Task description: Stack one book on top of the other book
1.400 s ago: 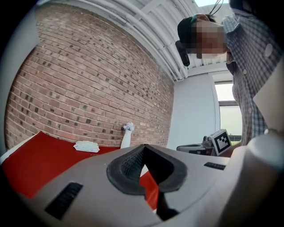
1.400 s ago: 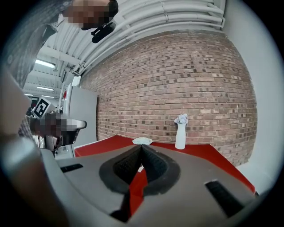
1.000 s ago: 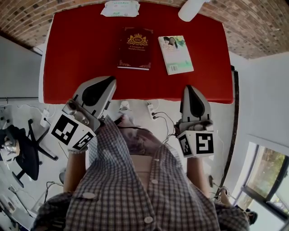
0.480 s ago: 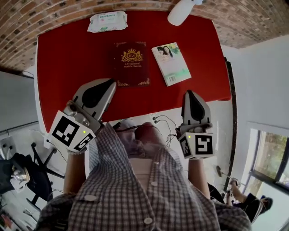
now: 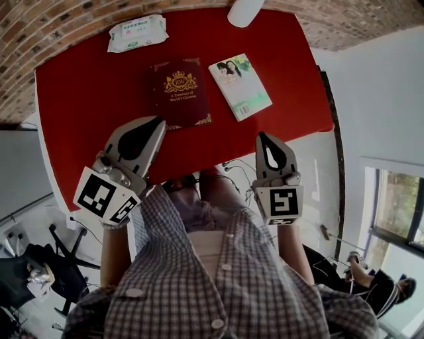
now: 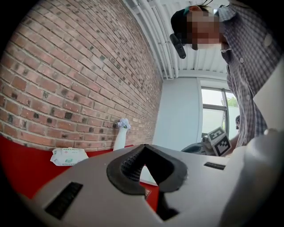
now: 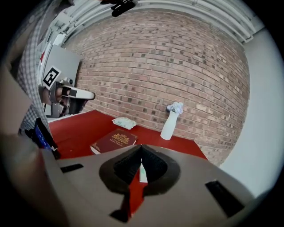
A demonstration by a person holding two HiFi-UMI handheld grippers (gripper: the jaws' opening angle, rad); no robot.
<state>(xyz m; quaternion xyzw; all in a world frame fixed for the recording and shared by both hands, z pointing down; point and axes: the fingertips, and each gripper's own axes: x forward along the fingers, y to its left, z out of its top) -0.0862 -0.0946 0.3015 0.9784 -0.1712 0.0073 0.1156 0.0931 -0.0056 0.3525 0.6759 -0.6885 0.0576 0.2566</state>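
Two claws, both pinched shut with nothing between the jaws, are held at the near side of a red table (image 5: 79, 119). In the head view, a pack of wipes (image 5: 137, 33) lies far left, at eleven o'clock from the dark red book (image 5: 177, 93). The left claw (image 5: 157, 123) is at seven o'clock from that book, its tip over the tabletop near the book's near left corner and not touching it; its own view shows the jaws (image 6: 143, 148) closed together, with the wipes and a brick wall (image 6: 80, 75) beyond. The dark red book lies flat at the table's middle. The pale book (image 5: 240, 86) lies flat at three o'clock from it, just beside it, apart and slightly turned. A white vase (image 5: 245, 10) stands at twelve o'clock from the pale book, by the far edge. The right claw (image 5: 265, 136) is at six o'clock from the pale book, over the table's near edge; its own view shows the jaws (image 7: 141, 153) closed on nothing, and the dark red book at ten o'clock.
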